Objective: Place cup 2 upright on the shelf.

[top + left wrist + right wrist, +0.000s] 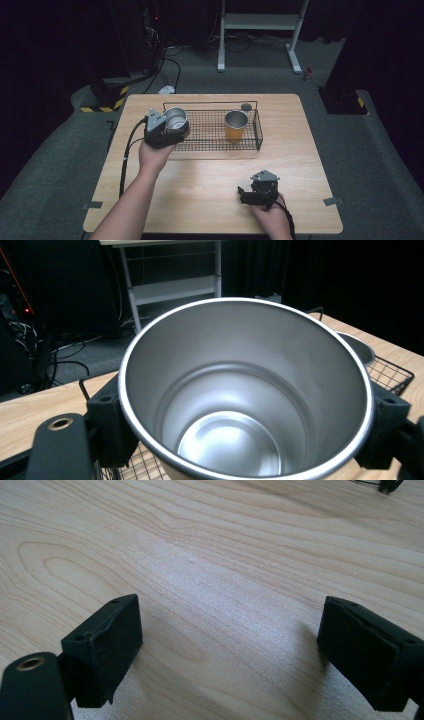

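Observation:
A silver steel cup (175, 119) sits upright between the jaws of my left gripper (175, 128) at the left end of a black wire basket (210, 146). In the left gripper view the cup (245, 390) shows its empty inside, and my left gripper (247, 432) is shut on its wall just below the rim. I cannot tell whether the cup rests on the basket floor. An orange cup with a steel rim (236, 126) stands in the basket's right half. My right gripper (244, 195) lies low over the table near the front edge, open, with bare wood between its pads (107, 645).
The wooden table (200, 190) carries the basket at its far middle. A small dark round lid (246, 106) lies behind the basket. The basket rim (395, 372) and the other cup's rim (357, 347) show to the right of the held cup. A white stand (260, 22) is on the floor beyond.

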`<state>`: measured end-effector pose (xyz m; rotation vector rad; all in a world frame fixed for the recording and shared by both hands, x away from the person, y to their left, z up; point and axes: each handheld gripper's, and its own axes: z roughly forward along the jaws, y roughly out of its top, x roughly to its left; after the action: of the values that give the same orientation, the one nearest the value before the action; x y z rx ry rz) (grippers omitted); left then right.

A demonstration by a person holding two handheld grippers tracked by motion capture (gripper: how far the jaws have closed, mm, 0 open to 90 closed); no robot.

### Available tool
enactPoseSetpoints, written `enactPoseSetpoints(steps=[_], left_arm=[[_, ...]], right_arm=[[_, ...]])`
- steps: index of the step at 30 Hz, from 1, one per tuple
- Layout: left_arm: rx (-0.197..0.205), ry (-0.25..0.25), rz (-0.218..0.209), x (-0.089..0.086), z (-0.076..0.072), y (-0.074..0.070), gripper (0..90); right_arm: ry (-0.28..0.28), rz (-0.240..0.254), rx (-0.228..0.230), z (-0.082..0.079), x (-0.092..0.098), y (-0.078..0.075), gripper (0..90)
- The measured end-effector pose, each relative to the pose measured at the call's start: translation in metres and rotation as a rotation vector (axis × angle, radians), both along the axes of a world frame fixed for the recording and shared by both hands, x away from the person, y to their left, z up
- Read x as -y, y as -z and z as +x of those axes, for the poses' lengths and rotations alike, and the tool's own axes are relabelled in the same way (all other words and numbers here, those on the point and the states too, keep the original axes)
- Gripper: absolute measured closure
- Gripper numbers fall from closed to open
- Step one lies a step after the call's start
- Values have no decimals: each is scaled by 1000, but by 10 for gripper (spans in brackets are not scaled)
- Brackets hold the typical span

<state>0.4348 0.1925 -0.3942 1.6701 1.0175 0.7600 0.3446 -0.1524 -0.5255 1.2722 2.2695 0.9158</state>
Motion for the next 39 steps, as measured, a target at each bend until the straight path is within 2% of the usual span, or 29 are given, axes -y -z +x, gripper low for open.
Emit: enactPoseSetpoints(steps=[2,4,9,11,20,26,39], left_arm=[[18,-11,-7,1,5,1,188],[18,-21,-21,1,11,4,188],[-33,-41,-10,3,28,15,189],[-40,-46,-9,4,33,18,188],[-97,-54,-42,11,52,29,188],[-136,-65,-42,14,59,38,188],[-141,-77,-14,19,64,47,188]], right_arm=[[-1,-2,0,0,0,0,107],[0,0,0,0,0,0,109],[-5,-6,5,0,0,0,111],[-4,-5,4,0,0,0,111],[-4,-5,3,0,0,0,111],[-4,-4,4,0,0,0,111],[-4,-4,4,0,0,0,111]])
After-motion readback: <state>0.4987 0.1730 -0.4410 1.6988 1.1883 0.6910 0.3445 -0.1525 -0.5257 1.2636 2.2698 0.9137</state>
